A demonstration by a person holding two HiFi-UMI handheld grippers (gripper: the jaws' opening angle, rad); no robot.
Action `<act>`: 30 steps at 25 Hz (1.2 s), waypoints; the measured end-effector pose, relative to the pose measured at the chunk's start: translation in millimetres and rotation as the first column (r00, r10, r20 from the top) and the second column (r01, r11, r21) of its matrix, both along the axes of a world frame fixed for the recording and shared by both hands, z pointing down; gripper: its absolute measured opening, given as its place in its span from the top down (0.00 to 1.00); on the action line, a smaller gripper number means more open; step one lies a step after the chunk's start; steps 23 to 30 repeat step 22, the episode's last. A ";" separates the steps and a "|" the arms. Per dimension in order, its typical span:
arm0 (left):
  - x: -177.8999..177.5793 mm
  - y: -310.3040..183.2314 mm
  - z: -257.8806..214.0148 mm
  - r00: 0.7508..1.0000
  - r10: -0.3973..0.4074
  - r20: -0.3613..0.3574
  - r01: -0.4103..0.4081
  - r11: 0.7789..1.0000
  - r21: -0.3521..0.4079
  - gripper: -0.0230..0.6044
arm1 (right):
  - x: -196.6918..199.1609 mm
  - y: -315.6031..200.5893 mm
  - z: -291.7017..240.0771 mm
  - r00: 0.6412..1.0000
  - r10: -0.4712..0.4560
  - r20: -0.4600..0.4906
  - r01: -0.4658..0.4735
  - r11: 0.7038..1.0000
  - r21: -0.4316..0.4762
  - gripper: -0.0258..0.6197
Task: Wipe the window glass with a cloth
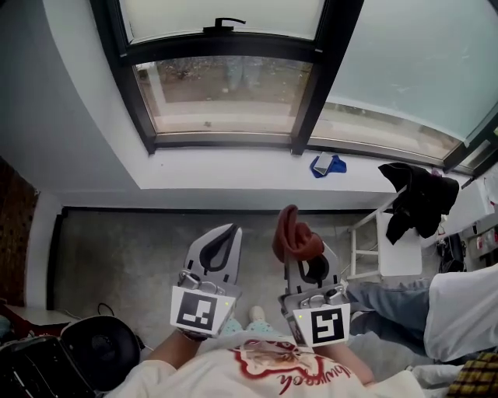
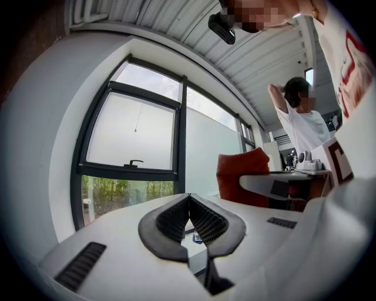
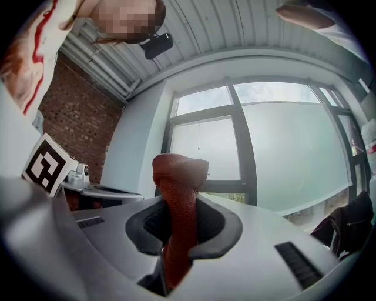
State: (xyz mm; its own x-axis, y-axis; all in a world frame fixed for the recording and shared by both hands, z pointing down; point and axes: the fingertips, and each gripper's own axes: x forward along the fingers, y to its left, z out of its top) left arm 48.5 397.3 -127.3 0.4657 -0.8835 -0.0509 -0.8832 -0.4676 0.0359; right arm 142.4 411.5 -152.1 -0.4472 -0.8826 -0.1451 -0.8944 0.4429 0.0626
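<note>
The cloth (image 1: 294,233) is a rust-red rag pinched in my right tongs (image 1: 306,266). The jaws are clamped on its middle, so a bunched knob of it stands up past the tips toward 12 o'clock and the rest hangs down between the jaws. In the right gripper view it fills the gap between the dark ribbed pads from top to bottom.

My left tongs (image 1: 225,232) sit just beside the right ones, at their 9 o'clock. Their jaws are pressed together at the tips and hold nothing.

Both tongs hang over the grey floor (image 1: 117,249), well short of the wall. At 12 o'clock from them runs the white sill (image 1: 233,167). Above it is the window glass (image 1: 226,93) in a black frame (image 1: 307,101). The lower pane is clear, with greenery behind it, and the panes above and to the right are frosted. A black handle (image 1: 226,23) sits on the upper bar of the frame.

At about 1 o'clock a small blue thing (image 1: 327,165) lies on the sill; I cannot tell what it is. At 2 o'clock a black garment (image 1: 416,194) is draped over a white stand (image 1: 373,241). At 3 o'clock, near my right tongs, is another person's leg in jeans (image 1: 389,303).

In the right gripper view a brick wall (image 3: 64,117) stands at 9 o'clock of the window.
</note>
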 end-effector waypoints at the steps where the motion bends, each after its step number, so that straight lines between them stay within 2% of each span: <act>1: 3.4 0.9 -2.0 1.000 0.002 0.000 -0.002 1.000 0.003 0.93 | 2.5 1.5 -2.8 1.000 -0.005 0.001 0.005 1.000 0.004 0.85; 9: 18.4 3.0 -13.3 1.000 0.012 0.018 -0.013 0.999 0.046 0.93 | 16.1 5.7 -8.4 1.000 -0.020 -0.022 0.021 0.998 0.058 0.85; 14: 20.8 3.3 -16.2 1.000 0.019 0.018 -0.020 0.999 0.046 0.93 | 14.0 5.4 -15.4 1.000 -0.023 0.006 0.022 0.999 0.047 0.85; 30: 11.8 -2.9 -14.8 1.000 0.019 0.014 -0.019 0.999 0.042 0.93 | 9.0 0.5 -15.9 1.000 -0.020 -0.008 0.021 0.998 0.053 0.85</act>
